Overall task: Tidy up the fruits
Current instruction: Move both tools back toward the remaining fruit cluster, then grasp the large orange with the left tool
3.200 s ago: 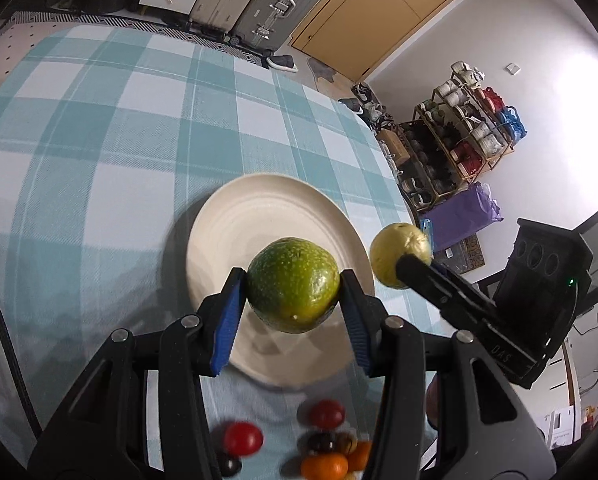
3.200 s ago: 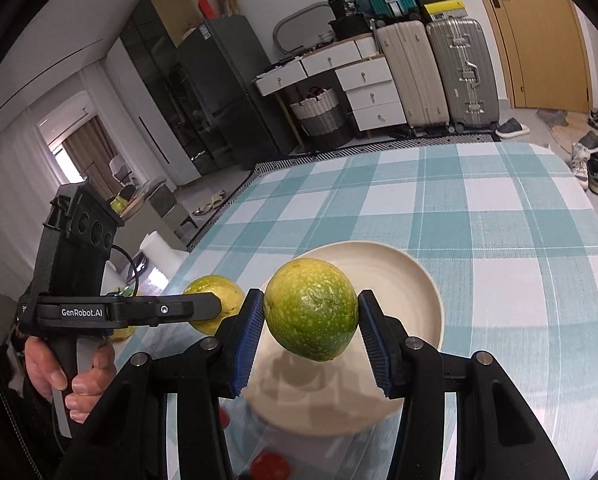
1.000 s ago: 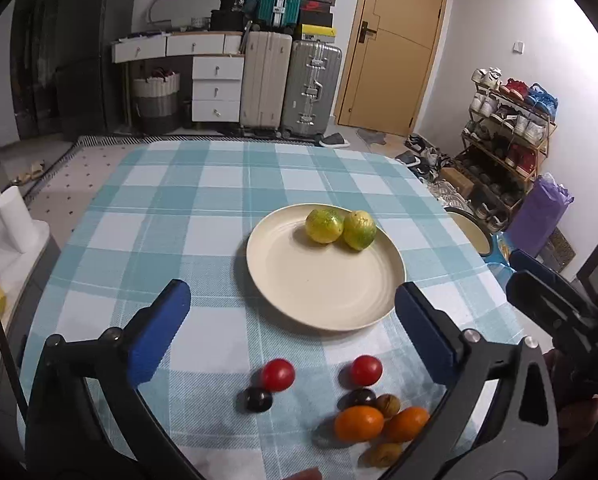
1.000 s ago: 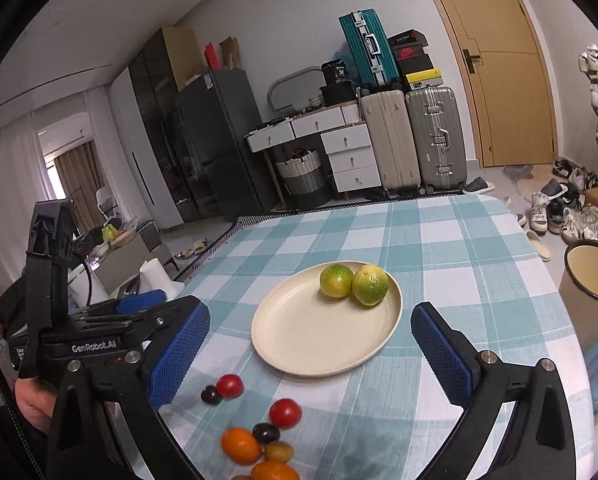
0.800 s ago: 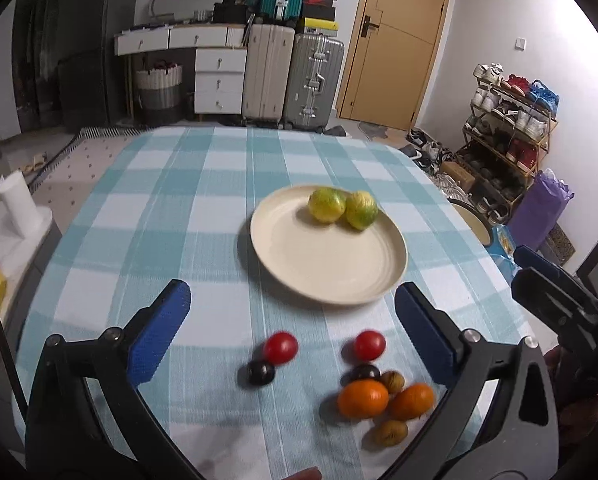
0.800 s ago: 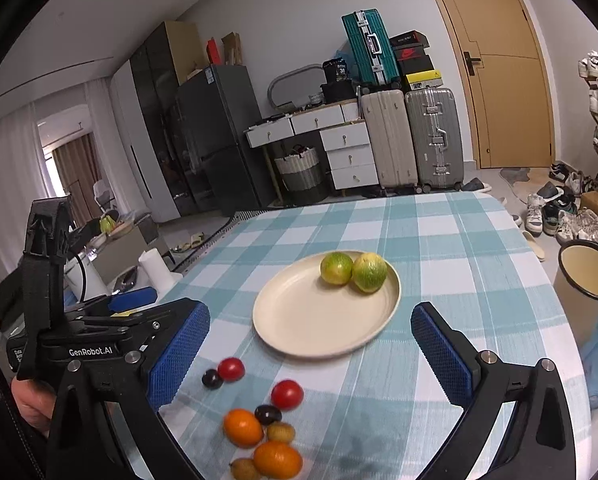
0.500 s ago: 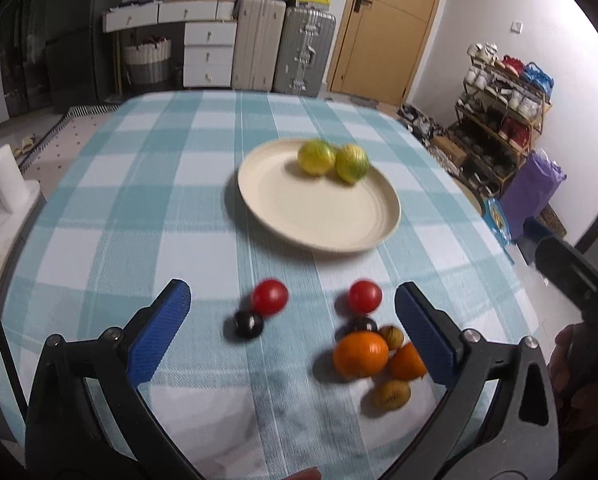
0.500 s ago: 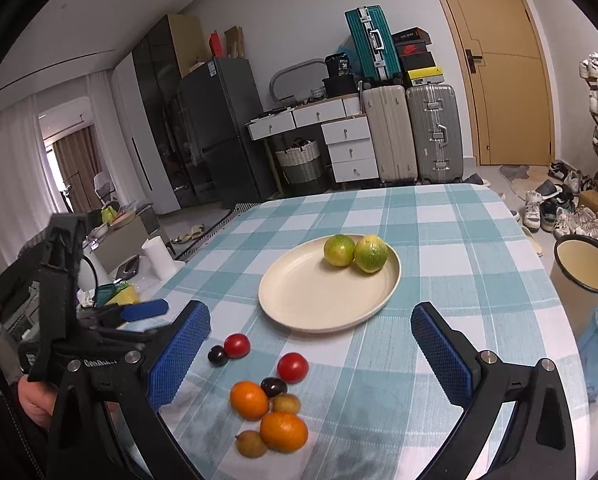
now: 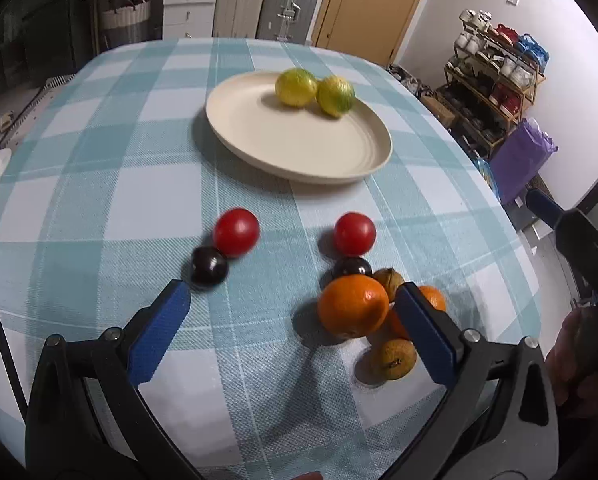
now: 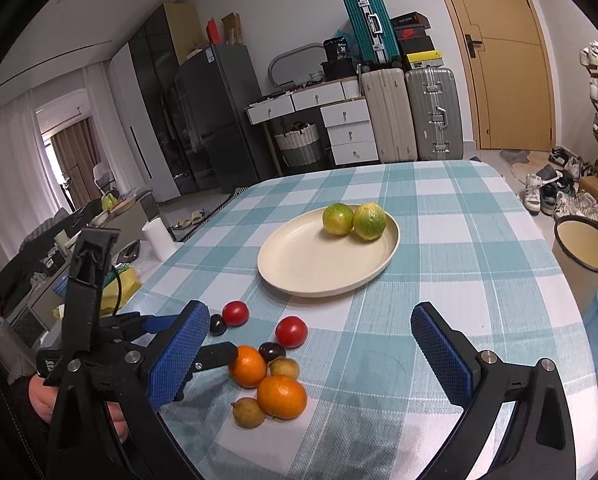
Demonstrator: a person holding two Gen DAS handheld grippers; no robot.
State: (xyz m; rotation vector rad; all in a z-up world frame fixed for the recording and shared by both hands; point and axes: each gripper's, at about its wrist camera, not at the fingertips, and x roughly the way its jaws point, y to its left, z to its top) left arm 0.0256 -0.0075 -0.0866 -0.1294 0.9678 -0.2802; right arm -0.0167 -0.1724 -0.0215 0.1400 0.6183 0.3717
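Note:
A cream plate [image 9: 299,156] [image 10: 299,272] holds two green-yellow fruits [image 9: 335,95] [image 10: 369,221]. Near the table's front edge lie two red tomatoes [image 9: 236,231] [image 10: 291,332], two dark plums [image 9: 208,266] [image 10: 272,350], two oranges [image 9: 353,306] [image 10: 281,396] and small brown fruits [image 9: 393,359] [image 10: 249,412]. My left gripper [image 9: 295,332] is open and empty, low over the table, its right finger beside the near orange. It also shows in the right wrist view [image 10: 215,354]. My right gripper [image 10: 307,356] is open and empty, higher above the fruit cluster.
The table has a teal checked cloth [image 10: 459,264]. A cream bin [image 10: 585,256] stands off its right edge. A shoe rack [image 9: 495,80] and purple bag [image 9: 521,160] stand to the right; suitcases [image 10: 411,112] and drawers stand behind.
Both grippers let go of the green fruits, which now lie on the plate, then drew back. The left gripper has since dropped toward the loose fruits near the front edge.

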